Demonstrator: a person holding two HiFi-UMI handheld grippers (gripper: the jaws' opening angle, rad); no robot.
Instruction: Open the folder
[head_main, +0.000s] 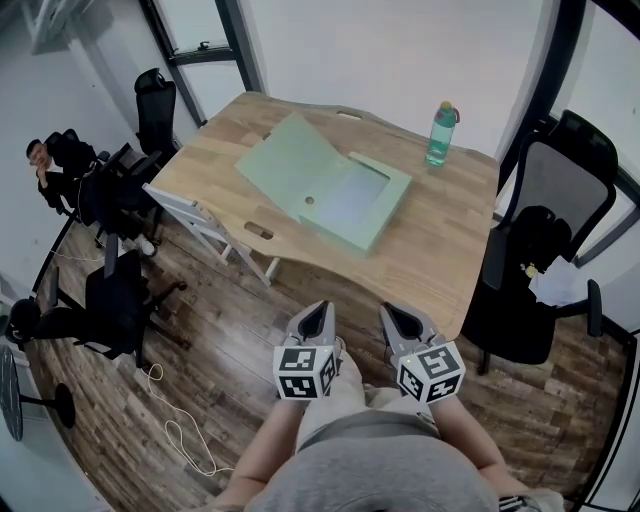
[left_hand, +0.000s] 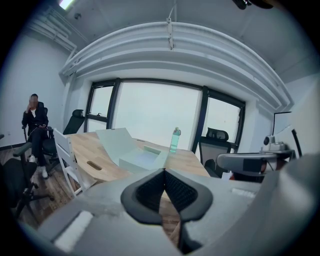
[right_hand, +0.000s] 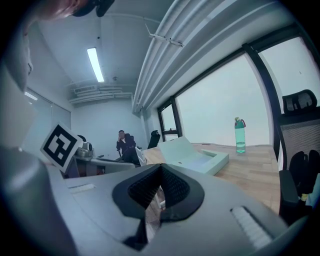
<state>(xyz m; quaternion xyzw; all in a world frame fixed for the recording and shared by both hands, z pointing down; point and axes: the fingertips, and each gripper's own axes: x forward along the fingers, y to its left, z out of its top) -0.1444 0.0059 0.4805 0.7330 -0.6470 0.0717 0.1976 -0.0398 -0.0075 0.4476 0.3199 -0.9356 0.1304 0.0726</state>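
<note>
The left gripper (head_main: 321, 310) and right gripper (head_main: 390, 313) are clenched on nothing, short of the tabletop's (head_main: 445, 235) near edge. A careless reach could knock the green box folder's (head_main: 345, 205) raised lid (head_main: 285, 160) shut.

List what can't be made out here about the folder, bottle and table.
Folder contents: head view, too small and pale to tell paper from bare tray; left gripper view, its near wall hides them.
Bottle label: too small in every view.
Table near edge: left gripper view, behind the shut left gripper.
White thing on the right chair: head view, too small to name.
</note>
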